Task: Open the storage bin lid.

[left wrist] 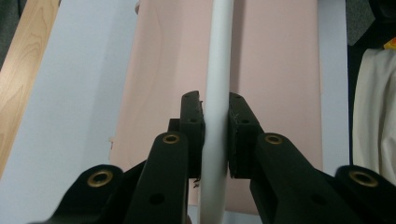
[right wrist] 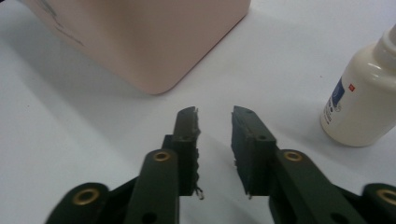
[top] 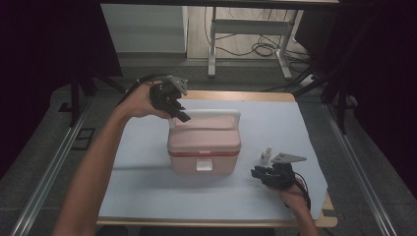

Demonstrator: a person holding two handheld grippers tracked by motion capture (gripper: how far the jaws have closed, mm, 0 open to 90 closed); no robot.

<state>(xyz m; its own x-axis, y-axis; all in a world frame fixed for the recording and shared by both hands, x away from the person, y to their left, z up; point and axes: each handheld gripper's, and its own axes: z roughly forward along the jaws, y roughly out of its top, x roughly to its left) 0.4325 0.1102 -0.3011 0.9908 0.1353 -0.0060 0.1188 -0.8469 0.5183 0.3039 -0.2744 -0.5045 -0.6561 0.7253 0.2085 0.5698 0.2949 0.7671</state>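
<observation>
The left gripper (left wrist: pixel 215 121) clamps the white handle (left wrist: pixel 218 70) of the pink box (top: pixel 204 145) from above. The right gripper (right wrist: pixel 215 140) lies low on the mat (top: pixel 147 196) — jaws narrowly parted, empty; the bottle (right wrist: pixel 362 100) stands just beside, bare mat ahead.

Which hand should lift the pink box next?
Probably the left: the left gripper is shut on the box's white handle. The right gripper is empty, low beside the little bottle.

A pale pink box (top: pixel 204 147) with a white handle (top: pixel 231 114) and a white front latch sits on a light blue sheet (top: pixel 142 187). The small bottle (top: pixel 266 156) is cream-white with a blue label. Both grippers are black; the tabletop's edge is light wood.
</observation>
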